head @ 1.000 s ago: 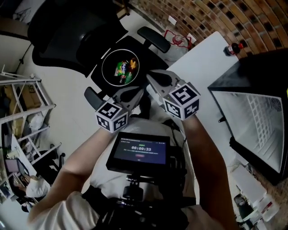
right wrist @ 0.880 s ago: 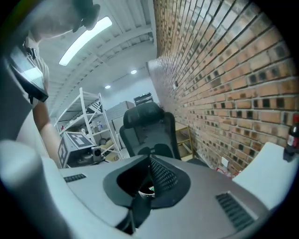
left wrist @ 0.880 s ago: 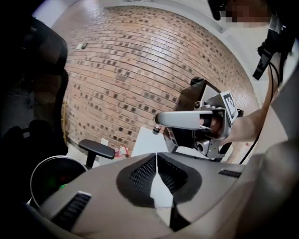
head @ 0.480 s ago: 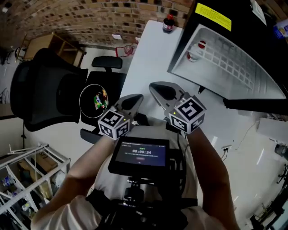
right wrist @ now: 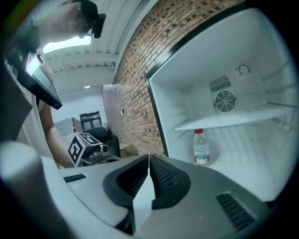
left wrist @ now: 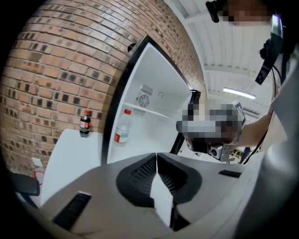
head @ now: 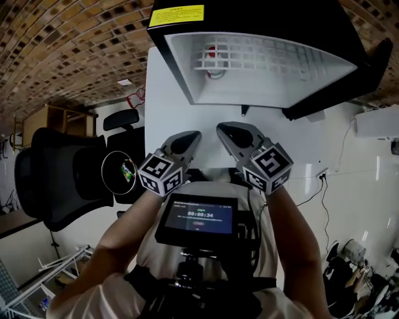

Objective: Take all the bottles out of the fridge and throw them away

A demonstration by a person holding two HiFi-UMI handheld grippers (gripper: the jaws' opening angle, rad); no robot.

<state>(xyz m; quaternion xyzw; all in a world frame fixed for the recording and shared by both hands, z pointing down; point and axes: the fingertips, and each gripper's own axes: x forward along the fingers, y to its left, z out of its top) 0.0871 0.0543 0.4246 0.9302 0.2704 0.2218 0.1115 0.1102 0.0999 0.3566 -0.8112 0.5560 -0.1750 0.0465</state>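
The fridge (head: 262, 15) stands open in front of me, white inside with a wire shelf. A clear bottle with a red cap (left wrist: 122, 127) stands upright on its floor, also seen as the bottle (right wrist: 201, 147) under the shelf and partly through the wire as the bottle (head: 212, 57). A small dark cola bottle (left wrist: 84, 123) stands on the white table (left wrist: 74, 154) left of the fridge. My left gripper (head: 192, 136) and right gripper (head: 223, 129) hang side by side short of the fridge, both shut and empty, as the left gripper (left wrist: 156, 156) and right gripper (right wrist: 149, 161) views confirm.
A round bin (head: 120, 173) with colourful items inside sits at my left beside a black office chair (head: 62, 180). A brick wall (left wrist: 56, 70) runs behind the fridge and table. The fridge door (head: 368, 68) stands open on the right.
The view has swung from the bin and chair round to the open fridge. Both grippers came along with it, staying shut and empty.
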